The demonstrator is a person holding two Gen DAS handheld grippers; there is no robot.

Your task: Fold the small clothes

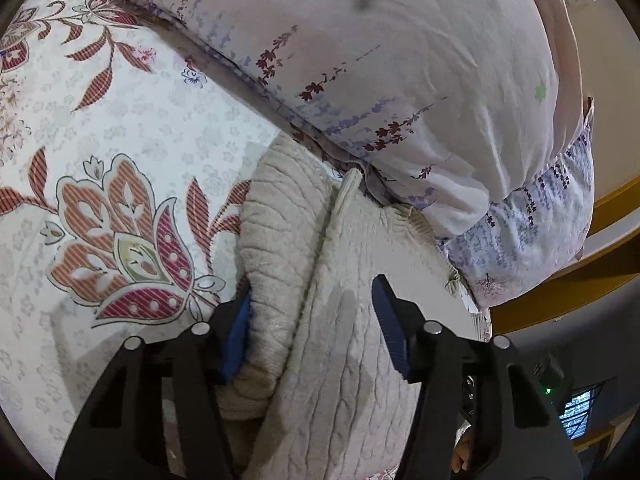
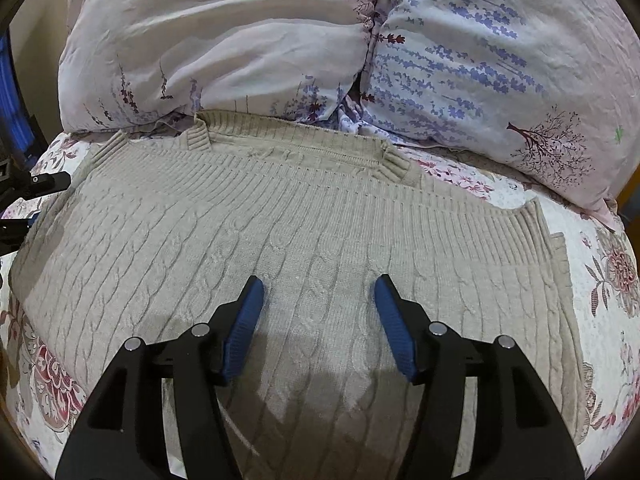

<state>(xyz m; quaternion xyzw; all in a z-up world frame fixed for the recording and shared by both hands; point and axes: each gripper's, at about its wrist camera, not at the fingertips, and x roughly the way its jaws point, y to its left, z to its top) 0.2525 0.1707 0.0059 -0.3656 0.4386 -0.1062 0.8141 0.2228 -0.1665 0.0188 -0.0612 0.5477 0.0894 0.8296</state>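
A beige cable-knit sweater [image 2: 304, 216] lies flat on the floral bedsheet, its ribbed edges toward the pillows. My right gripper [image 2: 318, 292] is open and empty just above the sweater's middle. In the left wrist view the sweater [image 1: 344, 304] shows a folded-over sleeve or side part [image 1: 280, 216] lying on its left. My left gripper [image 1: 312, 296] is open over this fold, its left finger [image 1: 240, 320] at the fold's outer edge. The left gripper also shows at the left edge of the right wrist view [image 2: 32, 192].
Two large pillows with lavender print [image 2: 224, 48] [image 2: 500, 64] lie right behind the sweater. The floral bedsheet [image 1: 112, 168] spreads to the left. A wooden bed frame edge [image 1: 616, 216] and a dark room area lie at the right in the left wrist view.
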